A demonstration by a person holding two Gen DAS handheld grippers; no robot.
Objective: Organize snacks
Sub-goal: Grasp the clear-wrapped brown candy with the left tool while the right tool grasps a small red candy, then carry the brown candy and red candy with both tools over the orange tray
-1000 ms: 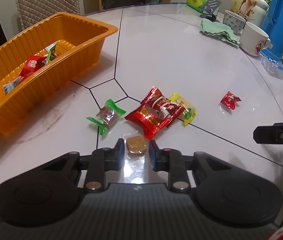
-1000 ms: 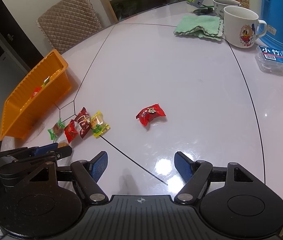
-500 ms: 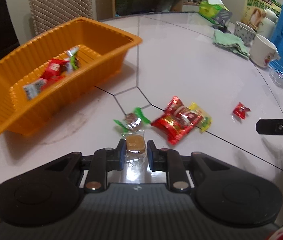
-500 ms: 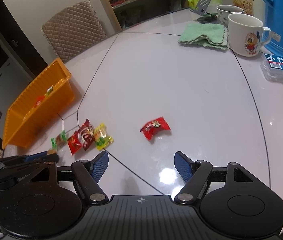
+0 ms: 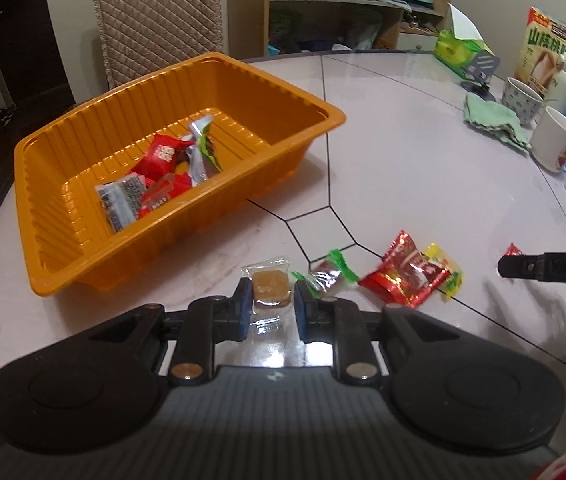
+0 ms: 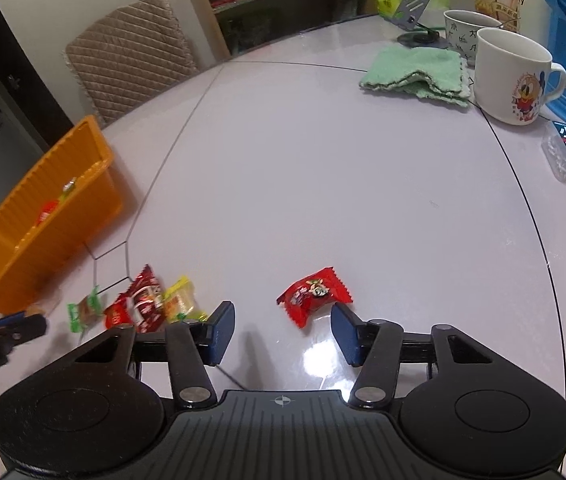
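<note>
Ribbed orange tray point(image 5: 83, 264), red candy point(image 6: 315, 294), quilted beige chair point(image 5: 159, 20)

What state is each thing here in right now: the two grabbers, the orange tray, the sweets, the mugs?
Left gripper: jaws shut on the brown sweet.
Right gripper: jaws closing, not yet touching the lone red sweet on the table just ahead of them.
Orange tray: upright, a few wrapped snacks inside.
Green-wrapped sweet: lying loose on the table.
Red and yellow packets: lying together, overlapping.
White mug: upright.
Green cloth: folded.
</note>
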